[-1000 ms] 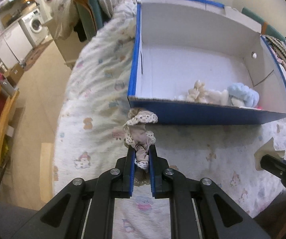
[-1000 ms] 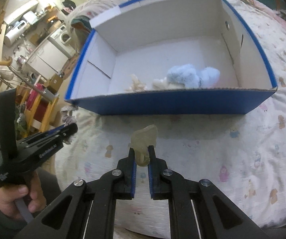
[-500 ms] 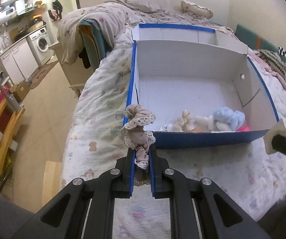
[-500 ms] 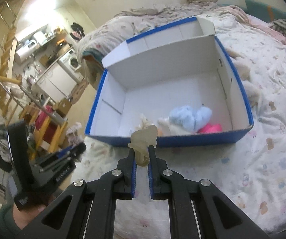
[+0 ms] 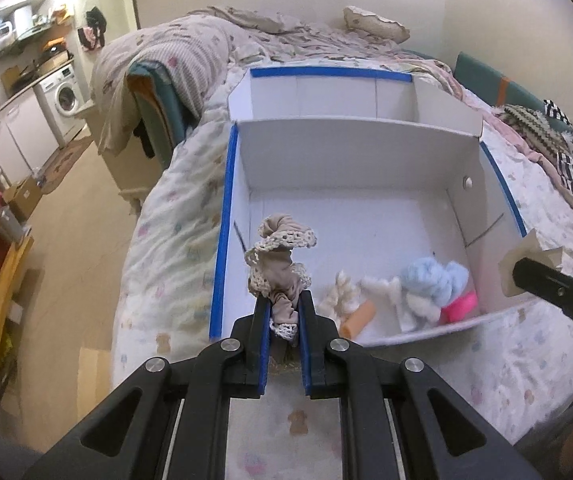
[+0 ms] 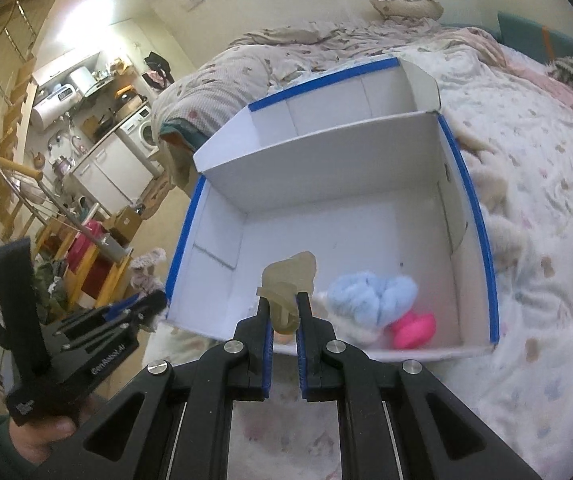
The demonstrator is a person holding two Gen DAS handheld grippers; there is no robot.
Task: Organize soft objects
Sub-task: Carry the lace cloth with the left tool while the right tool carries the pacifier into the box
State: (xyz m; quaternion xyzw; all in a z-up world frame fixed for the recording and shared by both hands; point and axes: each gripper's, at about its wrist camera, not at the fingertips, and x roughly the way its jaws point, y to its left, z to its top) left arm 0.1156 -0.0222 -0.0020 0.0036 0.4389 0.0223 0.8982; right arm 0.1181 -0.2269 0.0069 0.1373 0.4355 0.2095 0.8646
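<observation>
Over box: both grippers now up above the near wall of the blue-edged box [image 5: 222, 240] on the bed [image 5: 174, 208]; a sec ago they sat low in front of it.
L gripper [image 5: 283, 312]: jaws clamped on lace-trimmed beige scrunchie [image 5: 280, 264], near box's left wall.
R gripper [image 6: 284, 312]: jaws pinched tight on tan cloth scrap [image 6: 290, 280], mid-box.
Inside box: blue fluffy piece [image 6: 370, 296], pink item [image 6: 414, 330] by near wall.
Means: prob. ready to release into box.

I see a matt white cardboard box [image 5: 350, 152] with glossy blue tape edges, a lace-trimmed cloth scrunchie [image 5: 280, 268], and fluffy blue yarn [image 6: 370, 296].
</observation>
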